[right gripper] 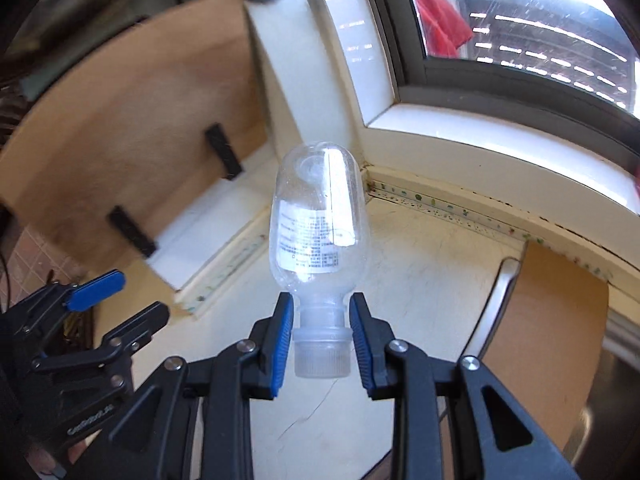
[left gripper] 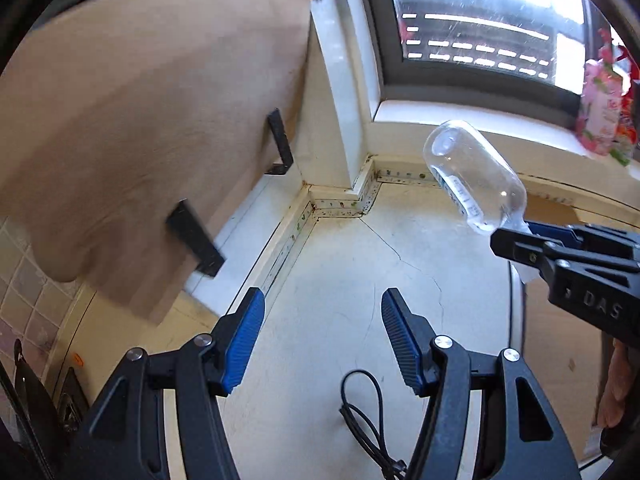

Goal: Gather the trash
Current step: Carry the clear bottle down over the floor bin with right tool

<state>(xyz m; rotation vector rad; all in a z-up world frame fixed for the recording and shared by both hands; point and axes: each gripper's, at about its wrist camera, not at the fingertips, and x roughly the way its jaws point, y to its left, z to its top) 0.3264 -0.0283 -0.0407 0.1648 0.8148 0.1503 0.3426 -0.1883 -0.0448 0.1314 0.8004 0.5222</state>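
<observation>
1. The right gripper (right gripper: 320,332) points down at a slant over the pale floor (right gripper: 420,264), its blue pads (right gripper: 280,332) clamped on the neck of a small clear bottle (right gripper: 318,220).
2. The bottle stands out beyond the fingertips, base farthest from the camera, cap (right gripper: 322,354) between the jaws, clear of the floor.
3. The left gripper (left gripper: 322,336) also tilts downward, jaws apart with nothing between them.
4. In the left wrist view the right gripper enters from the right edge, bottle leaning toward the window sill (left gripper: 460,114).
5. A black cable (left gripper: 366,420) lies on the floor beneath the left gripper.
</observation>
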